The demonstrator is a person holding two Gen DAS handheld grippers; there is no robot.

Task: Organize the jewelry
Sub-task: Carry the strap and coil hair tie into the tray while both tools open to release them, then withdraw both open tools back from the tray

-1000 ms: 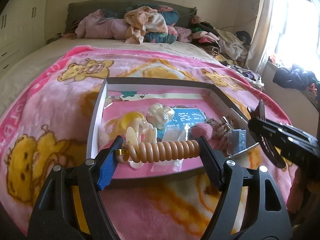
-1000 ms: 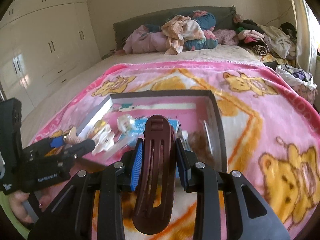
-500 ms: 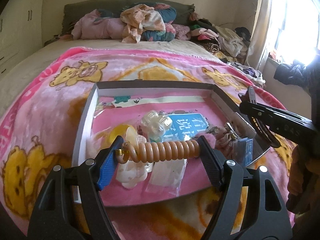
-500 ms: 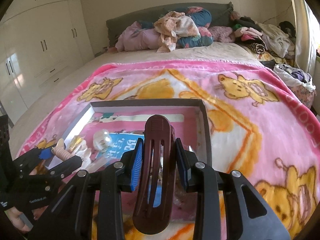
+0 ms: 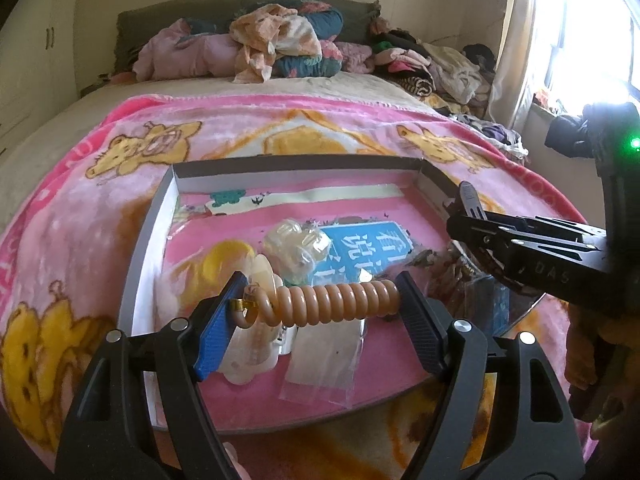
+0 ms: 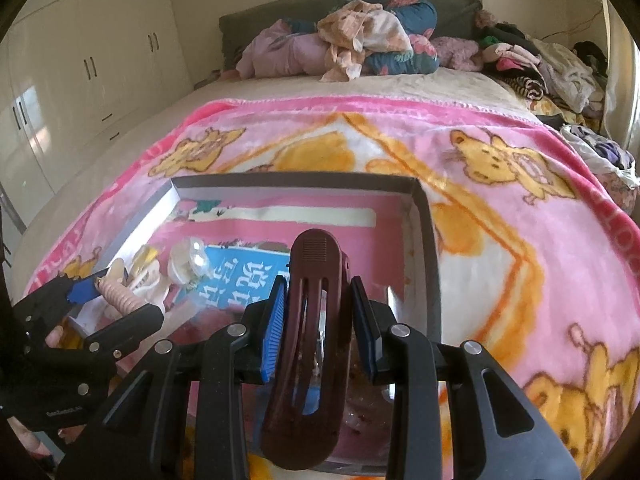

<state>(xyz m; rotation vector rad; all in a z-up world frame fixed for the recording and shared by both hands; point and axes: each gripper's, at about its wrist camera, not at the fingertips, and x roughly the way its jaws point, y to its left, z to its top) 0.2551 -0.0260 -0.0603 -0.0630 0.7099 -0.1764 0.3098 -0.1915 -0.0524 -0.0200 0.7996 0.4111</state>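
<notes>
Bedroom: bed (image 6: 280, 92) under pink bear blanket (image 6: 500, 208), clothes heaped at headboard. On blanket, shallow box (image 5: 148, 232) holding clear clips, blue card (image 5: 368, 248), small bags. Above it, left gripper (image 5: 320, 304) clenched on coiled hair tie (image 5: 336, 300); right gripper (image 6: 320, 320) clamping maroon hair clip (image 6: 308, 340).

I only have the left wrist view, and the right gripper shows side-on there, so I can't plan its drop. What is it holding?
Observer: The right gripper is shut on a dark maroon hair clip. The blue pads pinch it across its width, and its length runs along the fingers.
Operator: Is it lined up with the box?
Observer: In the right wrist view the clip appears over the right part of the box, just inside its right wall, past the blue printed card.
</notes>
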